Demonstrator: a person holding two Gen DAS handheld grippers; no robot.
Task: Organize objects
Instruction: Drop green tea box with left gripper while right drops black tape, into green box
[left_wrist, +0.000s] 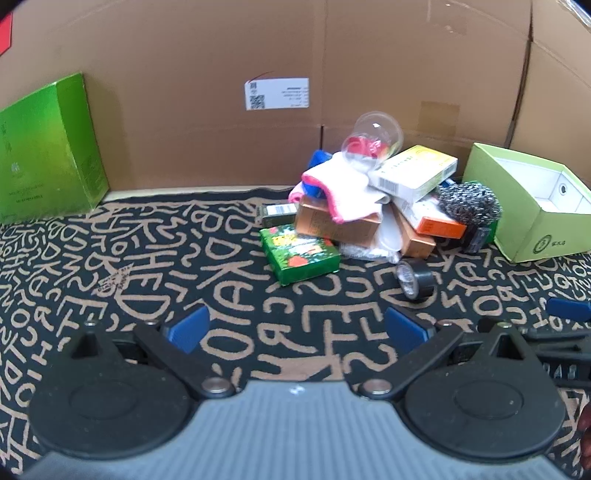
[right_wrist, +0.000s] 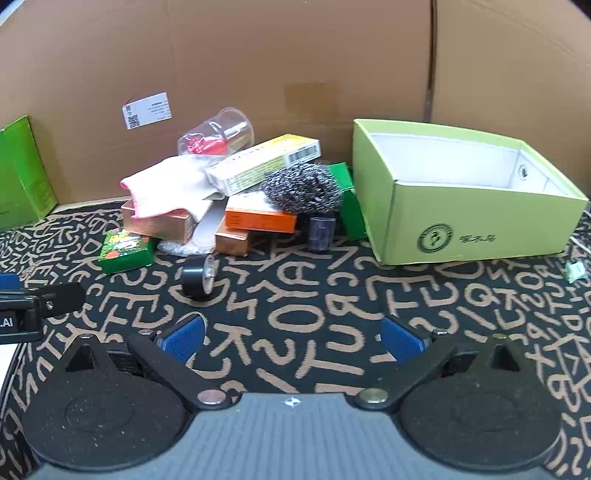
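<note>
A heap of small things lies on the patterned cloth: a clear plastic cup (left_wrist: 373, 138) on top, a white and pink cloth (left_wrist: 343, 192), a white and yellow box (left_wrist: 413, 173), orange boxes (right_wrist: 258, 218), a steel scourer (right_wrist: 303, 188), a green printed box (left_wrist: 301, 254) and a black tape roll (right_wrist: 199, 277). An open light-green box (right_wrist: 461, 192) stands right of the heap. My left gripper (left_wrist: 295, 328) is open, short of the heap, nothing between its fingers. My right gripper (right_wrist: 291, 336) is open too, near the tape roll.
A cardboard wall (left_wrist: 258, 44) closes the back. A tall green box (left_wrist: 48, 147) leans at the far left. A small green wrapper (right_wrist: 576, 271) lies at the right edge. Part of the other gripper (right_wrist: 33, 302) shows at the left of the right wrist view.
</note>
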